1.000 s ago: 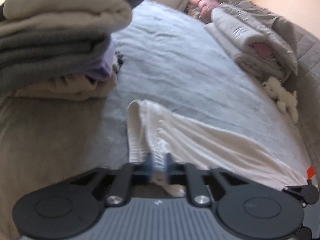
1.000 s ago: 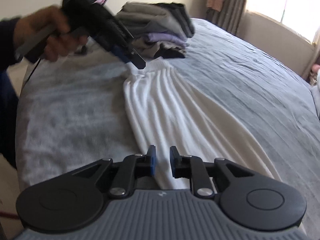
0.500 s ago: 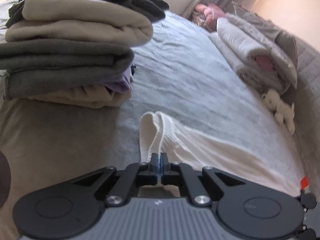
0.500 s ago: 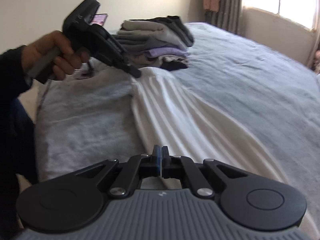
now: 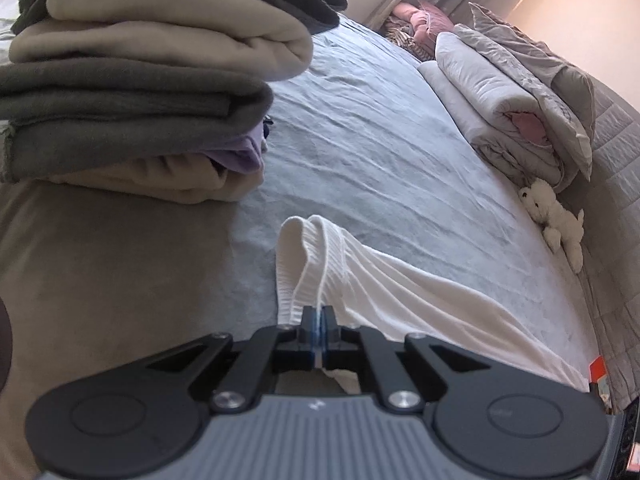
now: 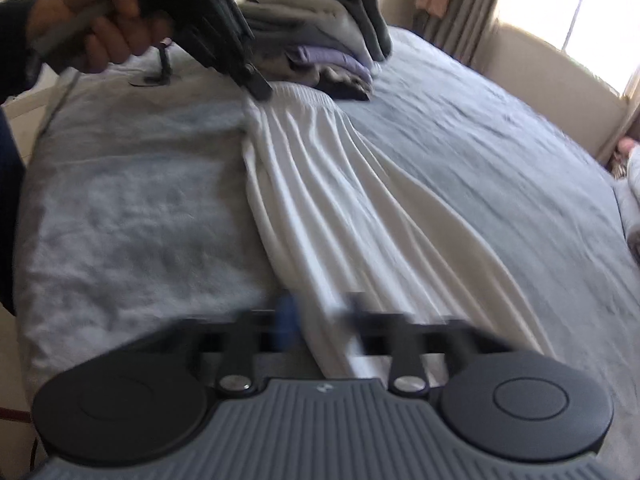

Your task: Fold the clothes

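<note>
Left hand-held gripper (image 5: 319, 316) pinches the waistband of the white garment (image 5: 400, 292) at lower centre; the garment lies stretched across the bed (image 5: 380, 152). Right hand-held gripper (image 6: 320, 312): fingers apart, straddling the garment, blurred.

right gripper (image 6: 318, 316) now open vs shut 0.5 s ago, white garment (image 6: 352, 216) lying between its fingers, waistband end closer to folded stack (image 6: 316, 36)

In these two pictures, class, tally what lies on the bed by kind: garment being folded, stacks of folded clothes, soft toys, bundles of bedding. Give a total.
White garment being folded: 1
Stack of folded clothes: 1
White soft toy: 1
Rolled bundle of bedding: 1
Total: 4
</note>
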`<state>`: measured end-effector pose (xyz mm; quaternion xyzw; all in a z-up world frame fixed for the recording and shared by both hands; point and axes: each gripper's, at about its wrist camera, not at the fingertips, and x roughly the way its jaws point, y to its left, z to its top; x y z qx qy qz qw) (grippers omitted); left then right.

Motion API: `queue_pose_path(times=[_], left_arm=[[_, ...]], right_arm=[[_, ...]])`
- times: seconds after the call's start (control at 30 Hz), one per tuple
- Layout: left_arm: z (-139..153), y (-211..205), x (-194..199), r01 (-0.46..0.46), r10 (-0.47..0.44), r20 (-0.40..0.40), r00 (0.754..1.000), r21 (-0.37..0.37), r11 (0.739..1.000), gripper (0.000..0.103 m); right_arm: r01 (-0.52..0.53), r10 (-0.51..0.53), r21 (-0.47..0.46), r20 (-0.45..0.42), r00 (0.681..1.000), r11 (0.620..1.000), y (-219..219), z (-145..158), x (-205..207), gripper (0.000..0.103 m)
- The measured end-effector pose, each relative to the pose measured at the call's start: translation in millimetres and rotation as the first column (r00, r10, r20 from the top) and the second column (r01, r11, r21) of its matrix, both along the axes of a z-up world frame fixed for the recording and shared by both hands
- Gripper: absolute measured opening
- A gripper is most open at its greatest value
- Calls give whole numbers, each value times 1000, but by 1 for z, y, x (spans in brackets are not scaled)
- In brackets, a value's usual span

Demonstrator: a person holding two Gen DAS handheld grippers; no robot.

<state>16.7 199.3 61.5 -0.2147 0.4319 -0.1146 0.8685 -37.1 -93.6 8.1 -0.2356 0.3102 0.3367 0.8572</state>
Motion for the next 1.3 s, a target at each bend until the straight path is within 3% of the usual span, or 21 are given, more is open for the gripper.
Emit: queue_pose_path(times=[0.13, 0.23, 0.37, 0.5, 0.63, 0.73, 0.9, 1.1, 1.23, 1.3], left_arm=[[2, 2, -1, 0, 0, 6, 1000, -21, 1000, 2], [3, 1, -1, 4, -4, 4, 1000, -25, 1000, 2], [4, 2, -2, 1, -1, 9, 1000, -36, 999, 2], [3, 5, -1, -4, 5, 4, 1000, -35, 999, 2], [5, 10, -2, -13, 13, 6, 1000, -52, 999, 2], [2, 10, -2, -9, 9, -7, 1000, -42, 999, 2], [-3, 11, -1, -7, 7, -32, 999, -17, 1000, 2], [-13, 6, 1, 19, -18, -62, 998, 23, 1000, 3], [-18, 7, 1, 11, -7, -79, 997, 42, 999, 7], [-17, 12, 1, -13, 17, -84, 996, 37, 999, 10]], right_arm=[[13, -11, 76, -30, 999, 997, -7, 8, 4, 5], [7, -1, 108, -48, 999, 994, -8, 10, 4, 23], [24, -18, 109, -62, 998, 994, -7, 9, 6, 23], [42, -34, 110, -77, 996, 993, -5, 8, 8, 2], [27, -16, 164, -71, 997, 986, -10, 21, 4, 1], [21, -12, 145, -60, 998, 989, -10, 22, 2, 0], [-64, 77, 157, -78, 994, 985, -9, 25, -7, 0], [-49, 55, 116, -50, 997, 992, -7, 19, -6, 0], [-38, 41, 88, -30, 999, 995, -5, 14, -5, 29], [-33, 34, 74, -20, 999, 997, -5, 12, -5, 31]])
